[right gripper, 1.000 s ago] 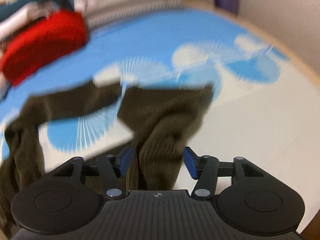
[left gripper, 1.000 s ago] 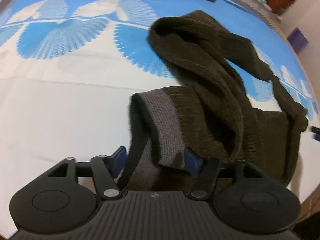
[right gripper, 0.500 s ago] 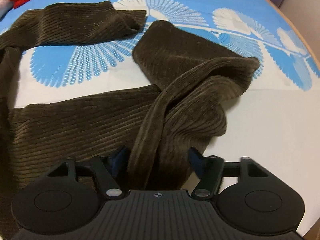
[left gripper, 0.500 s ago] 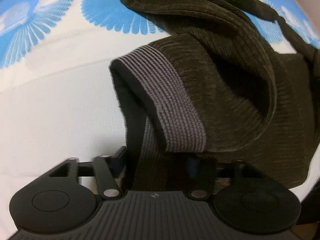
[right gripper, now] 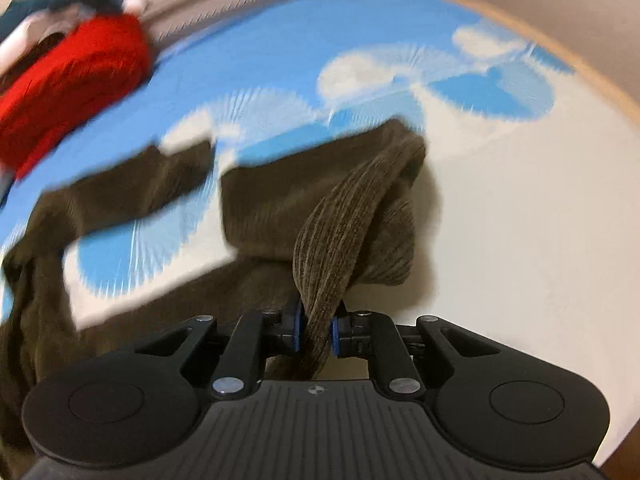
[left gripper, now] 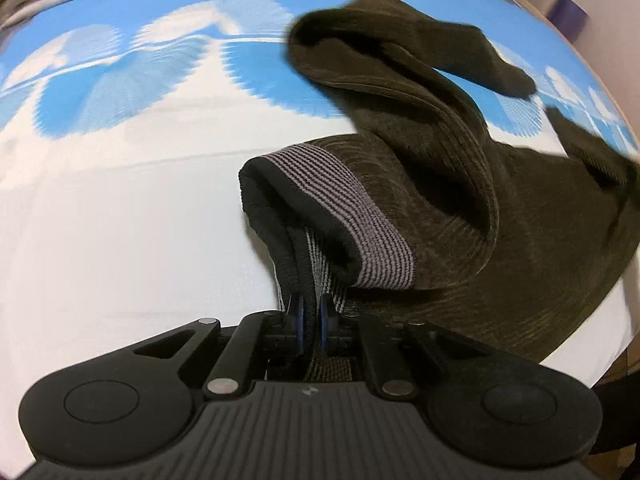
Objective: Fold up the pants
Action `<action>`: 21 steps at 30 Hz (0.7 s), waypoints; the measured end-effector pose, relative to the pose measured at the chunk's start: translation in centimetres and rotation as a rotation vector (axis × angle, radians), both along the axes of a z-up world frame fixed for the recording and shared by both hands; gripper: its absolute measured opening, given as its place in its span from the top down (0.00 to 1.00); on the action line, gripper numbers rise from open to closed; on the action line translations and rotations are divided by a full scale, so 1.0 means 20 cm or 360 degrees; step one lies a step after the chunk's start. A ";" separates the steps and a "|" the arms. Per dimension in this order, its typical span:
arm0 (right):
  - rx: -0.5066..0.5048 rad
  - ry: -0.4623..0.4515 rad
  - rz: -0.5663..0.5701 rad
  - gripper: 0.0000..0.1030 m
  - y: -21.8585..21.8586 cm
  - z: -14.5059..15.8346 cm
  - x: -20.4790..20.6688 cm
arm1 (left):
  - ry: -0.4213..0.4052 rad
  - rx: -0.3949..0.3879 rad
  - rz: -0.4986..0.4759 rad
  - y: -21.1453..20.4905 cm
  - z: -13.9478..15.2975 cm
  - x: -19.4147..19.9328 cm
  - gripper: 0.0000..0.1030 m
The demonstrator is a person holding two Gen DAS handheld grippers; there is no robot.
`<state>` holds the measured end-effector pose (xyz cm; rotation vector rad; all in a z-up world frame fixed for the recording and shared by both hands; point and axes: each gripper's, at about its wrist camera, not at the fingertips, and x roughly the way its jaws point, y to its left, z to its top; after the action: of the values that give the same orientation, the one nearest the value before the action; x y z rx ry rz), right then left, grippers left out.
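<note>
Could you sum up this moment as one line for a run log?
left gripper: shut on waistband | right gripper: closing on pant leg | pants on bed sheet, unfolded

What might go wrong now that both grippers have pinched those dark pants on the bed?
The left gripper pinches only a thin edge at the striped waistband, so it may slip out when lifted.

The right gripper, its jaws closing, squeezes a bunched ridge of the pants; that wad may leave creases.

One leg lies twisted across the blue and white bedspread, so it may drag and spoil the fold.
</note>
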<state>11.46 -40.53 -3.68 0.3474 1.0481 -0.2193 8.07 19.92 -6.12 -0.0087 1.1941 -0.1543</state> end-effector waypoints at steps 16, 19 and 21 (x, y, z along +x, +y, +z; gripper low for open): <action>0.0689 0.0105 -0.0017 0.59 -0.30 -0.16 -0.13 | 0.0119 0.0103 0.0360 0.33 0.02 -0.10 0.65; 0.0777 0.0037 -0.0112 0.59 -0.37 -0.19 -0.13 | 0.0146 0.0124 0.0385 0.33 0.00 -0.09 0.64; 0.0775 -0.0005 -0.0199 0.58 -0.44 -0.19 -0.13 | 0.0133 0.0149 0.0394 0.33 0.01 -0.08 0.63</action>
<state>8.86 -49.27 -7.41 0.8536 1.0715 -0.0715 6.45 26.57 -5.99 -0.0814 1.2719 0.1204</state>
